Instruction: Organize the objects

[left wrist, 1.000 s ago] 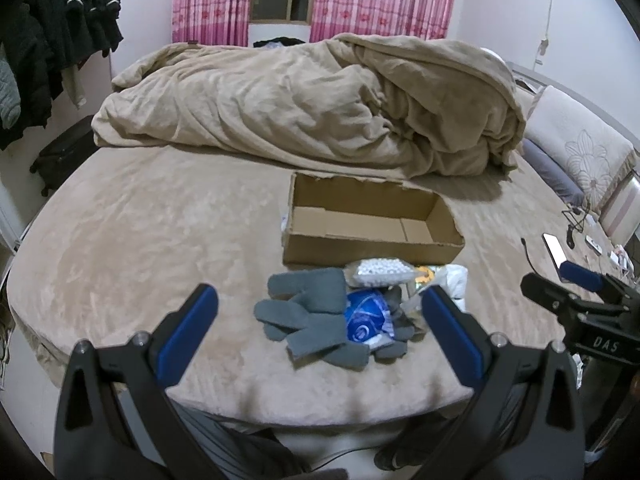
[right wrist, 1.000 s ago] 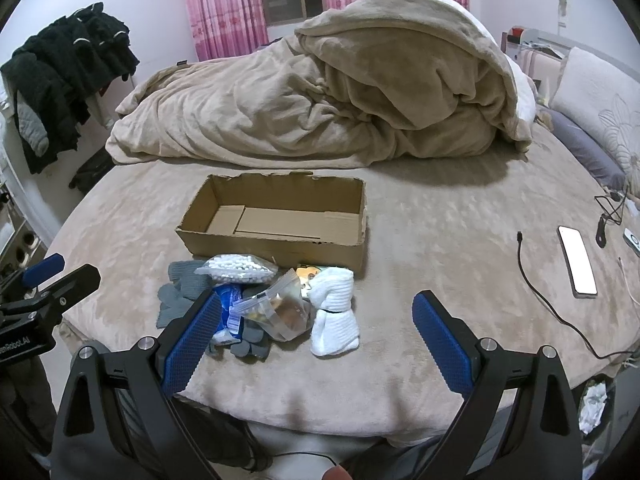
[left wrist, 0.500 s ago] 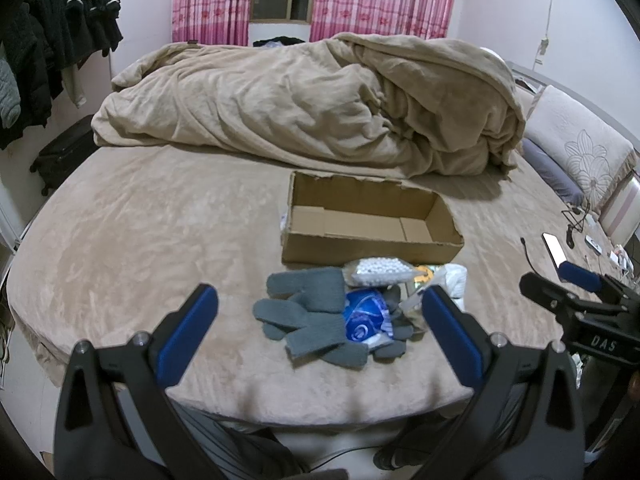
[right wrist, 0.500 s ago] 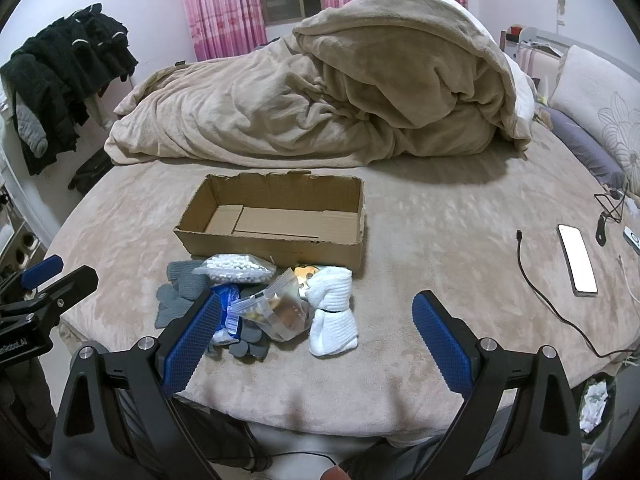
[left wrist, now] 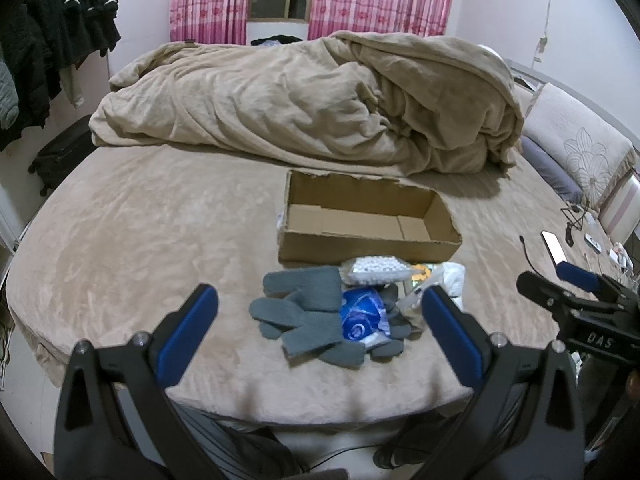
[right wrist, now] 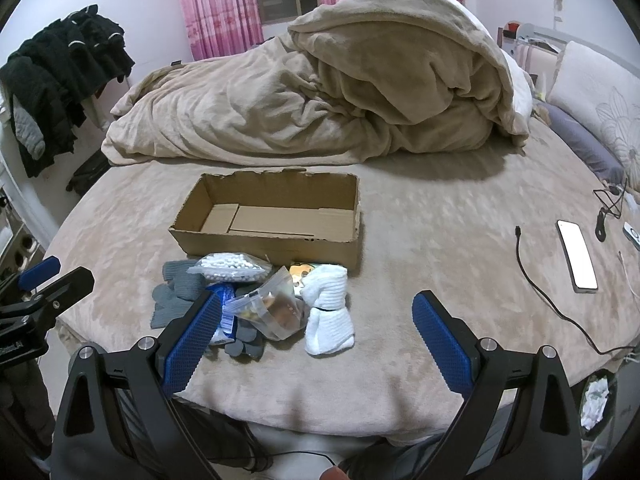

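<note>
An empty open cardboard box (left wrist: 368, 220) (right wrist: 272, 216) lies on the beige bed. In front of it is a pile: grey gloves (left wrist: 304, 312) (right wrist: 176, 292), a bag of white cotton swabs (left wrist: 376, 270) (right wrist: 230, 266), a blue packet (left wrist: 360, 316), a clear zip bag of brown items (right wrist: 272, 310) and rolled white socks (right wrist: 326, 314). My left gripper (left wrist: 320, 332) is open and empty, held short of the gloves. My right gripper (right wrist: 316, 336) is open and empty, near the socks.
A crumpled beige duvet (left wrist: 312, 108) is heaped behind the box. A phone (right wrist: 578, 254) and a black cable (right wrist: 536, 280) lie at the right. Pillows (right wrist: 596, 100) sit far right. Dark clothes (right wrist: 60, 84) hang at the left. The bed edge (right wrist: 320, 416) is just below both grippers.
Both grippers have crept slightly forward toward the pile. Nothing was taken hold of or moved.
</note>
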A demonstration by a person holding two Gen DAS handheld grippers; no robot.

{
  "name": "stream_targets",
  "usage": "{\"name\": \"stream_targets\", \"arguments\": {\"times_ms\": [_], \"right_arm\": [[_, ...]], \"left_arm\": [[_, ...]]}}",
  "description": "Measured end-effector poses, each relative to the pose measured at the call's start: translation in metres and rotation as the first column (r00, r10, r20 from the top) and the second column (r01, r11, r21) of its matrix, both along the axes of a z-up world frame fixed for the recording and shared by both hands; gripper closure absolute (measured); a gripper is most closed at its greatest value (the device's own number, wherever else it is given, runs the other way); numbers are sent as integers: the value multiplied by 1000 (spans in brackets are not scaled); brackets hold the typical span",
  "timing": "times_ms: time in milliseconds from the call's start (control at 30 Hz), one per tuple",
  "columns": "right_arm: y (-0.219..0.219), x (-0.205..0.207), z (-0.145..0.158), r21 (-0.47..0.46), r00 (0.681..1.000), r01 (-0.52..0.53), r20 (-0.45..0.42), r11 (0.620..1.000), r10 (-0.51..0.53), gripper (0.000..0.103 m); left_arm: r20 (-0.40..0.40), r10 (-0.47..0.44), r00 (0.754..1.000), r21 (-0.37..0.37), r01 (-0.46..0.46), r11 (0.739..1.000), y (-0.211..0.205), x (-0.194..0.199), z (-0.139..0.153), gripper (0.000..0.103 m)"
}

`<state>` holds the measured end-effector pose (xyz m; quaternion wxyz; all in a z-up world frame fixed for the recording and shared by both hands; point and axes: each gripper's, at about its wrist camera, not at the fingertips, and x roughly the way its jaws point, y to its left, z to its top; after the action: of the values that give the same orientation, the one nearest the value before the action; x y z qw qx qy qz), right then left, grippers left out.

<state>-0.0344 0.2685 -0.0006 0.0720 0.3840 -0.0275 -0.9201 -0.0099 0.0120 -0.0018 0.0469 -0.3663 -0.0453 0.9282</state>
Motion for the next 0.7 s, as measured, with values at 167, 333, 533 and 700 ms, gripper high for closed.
{"name": "stream_targets", "arguments": {"times_ms": [167,333,533,700], "right_arm": [[1,-2,-2,1,1000,8,5,1000,-8,5],[1,-2,-1,0,1000,7,4,1000,-7,5],[1,-3,-2,0,1000,7,5,1000,-7,5],[1,-3,-1,0,1000,7,5,1000,-7,5]], "left_arm": [[-1,0,1000,0,0,1000,1,0,0,1],[-1,0,1000,0,0,1000,1,0,0,1],[-1,1,1000,0,-1,1000,1,0,0,1],[-2,0,1000,0,0,1000,2,0,0,1]]}}
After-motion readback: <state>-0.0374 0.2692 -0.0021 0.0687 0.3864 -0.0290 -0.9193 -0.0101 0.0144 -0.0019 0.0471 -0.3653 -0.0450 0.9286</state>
